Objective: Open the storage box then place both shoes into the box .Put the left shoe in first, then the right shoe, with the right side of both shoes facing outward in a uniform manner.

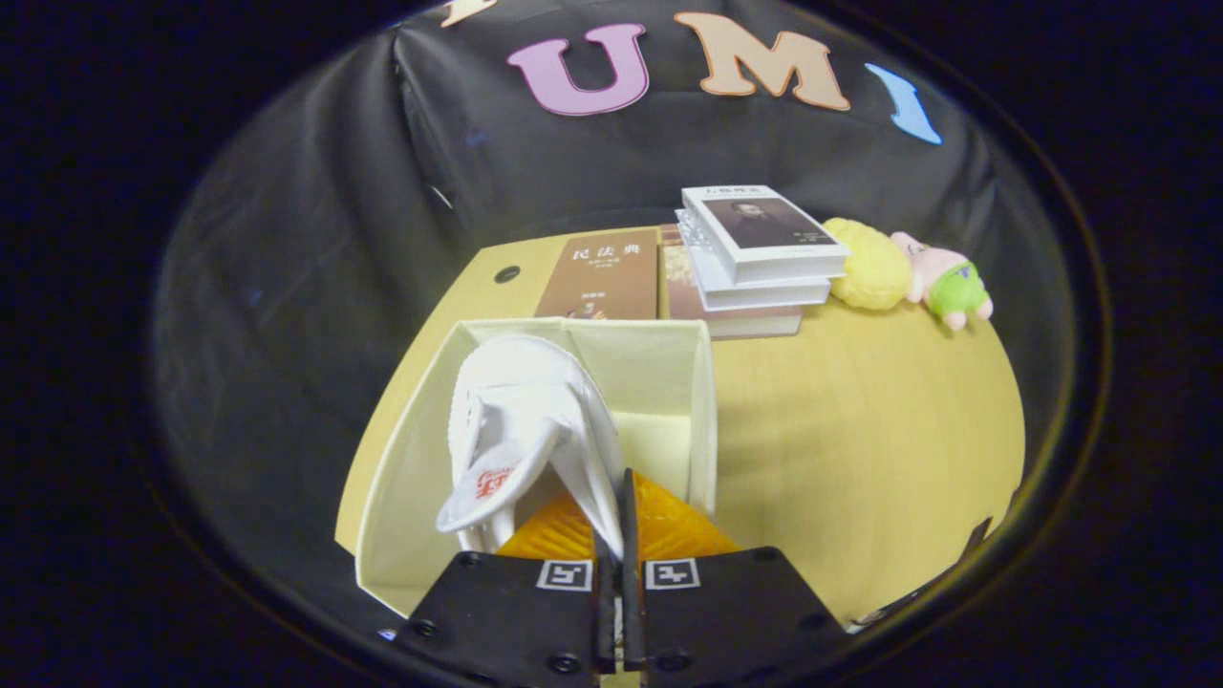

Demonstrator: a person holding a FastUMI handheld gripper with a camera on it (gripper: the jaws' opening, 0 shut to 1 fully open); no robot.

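The wooden table (860, 430) carries the open storage box (420, 449), which sits straight ahead of the gripper (617, 535) at twelve o'clock. A white shoe (525, 420) hangs over the box's left half, long axis running away from the fingers, which are clenched on its edge. The right half, at one o'clock, looks free.

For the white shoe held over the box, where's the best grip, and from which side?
The gripper is shut on the white shoe, pinching its thin upper edge from above. That looks right: the rim is narrow enough to clamp, and the shoe hangs sideways into the open storage box.
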